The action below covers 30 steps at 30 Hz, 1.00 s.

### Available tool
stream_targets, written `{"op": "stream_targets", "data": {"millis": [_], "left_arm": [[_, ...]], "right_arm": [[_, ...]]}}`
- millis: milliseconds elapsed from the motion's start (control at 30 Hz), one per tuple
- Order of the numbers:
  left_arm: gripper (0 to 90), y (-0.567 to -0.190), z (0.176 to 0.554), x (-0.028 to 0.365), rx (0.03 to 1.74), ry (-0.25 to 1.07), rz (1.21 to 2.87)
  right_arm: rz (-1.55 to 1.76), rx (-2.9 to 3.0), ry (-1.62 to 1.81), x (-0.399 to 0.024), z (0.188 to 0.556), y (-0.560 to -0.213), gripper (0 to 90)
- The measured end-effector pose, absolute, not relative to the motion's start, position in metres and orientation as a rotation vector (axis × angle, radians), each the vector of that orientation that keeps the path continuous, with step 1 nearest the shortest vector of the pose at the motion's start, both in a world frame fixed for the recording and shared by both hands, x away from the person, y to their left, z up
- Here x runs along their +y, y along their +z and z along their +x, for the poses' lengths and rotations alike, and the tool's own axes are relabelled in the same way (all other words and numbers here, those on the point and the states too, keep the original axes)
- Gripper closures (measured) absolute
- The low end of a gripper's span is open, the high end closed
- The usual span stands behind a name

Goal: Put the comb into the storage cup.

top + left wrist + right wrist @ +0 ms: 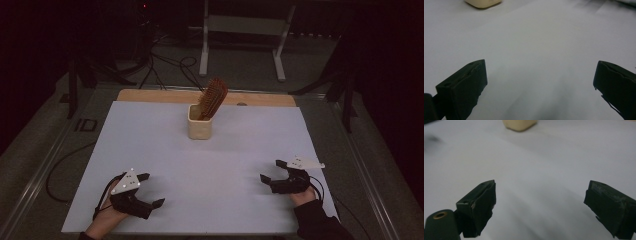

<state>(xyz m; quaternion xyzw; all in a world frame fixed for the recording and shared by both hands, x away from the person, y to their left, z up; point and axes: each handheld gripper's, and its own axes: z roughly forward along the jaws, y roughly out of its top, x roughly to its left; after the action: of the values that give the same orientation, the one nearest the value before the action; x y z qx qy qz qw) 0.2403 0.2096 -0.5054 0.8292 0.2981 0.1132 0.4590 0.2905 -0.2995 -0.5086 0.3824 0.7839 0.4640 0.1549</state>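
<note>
A cream square cup [199, 125] stands upright near the back middle of the white sheet [150, 150]. A brown hairbrush [212, 97] leans in it, bristle head up and tilted right. My left gripper [151, 190] rests at the near left, open, nothing between its jaws. My right gripper [271, 170] rests at the near right, also open and empty. The cup's base [483, 3] appears at the top of the left gripper view, and the same base [519, 124] at the top of the right gripper view. Both grippers are far from the cup.
The white sheet covers a wooden board whose edge [150, 95] shows at the back. Cables [165, 70] and a white metal frame [242, 30] lie on the floor beyond the table. A metal rail [45, 165] runs along the left side.
</note>
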Motion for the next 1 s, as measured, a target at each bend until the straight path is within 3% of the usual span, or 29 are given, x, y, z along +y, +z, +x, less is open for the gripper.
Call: {"op": "stream_targets", "data": {"millis": [367, 1000], "left_arm": [[0.0, -0.506, 0.240, 0.210, 0.733, 0.281, 2.039], [0.0, -0.506, 0.237, 0.213, 0.728, 0.284, 2.025]], "right_arm": [[1.092, 2.237, 1.300, -0.310, 0.269, -0.514, 9.5], [0.973, 2.288, 1.238, -0.298, 0.272, -0.516, 9.5]]}}
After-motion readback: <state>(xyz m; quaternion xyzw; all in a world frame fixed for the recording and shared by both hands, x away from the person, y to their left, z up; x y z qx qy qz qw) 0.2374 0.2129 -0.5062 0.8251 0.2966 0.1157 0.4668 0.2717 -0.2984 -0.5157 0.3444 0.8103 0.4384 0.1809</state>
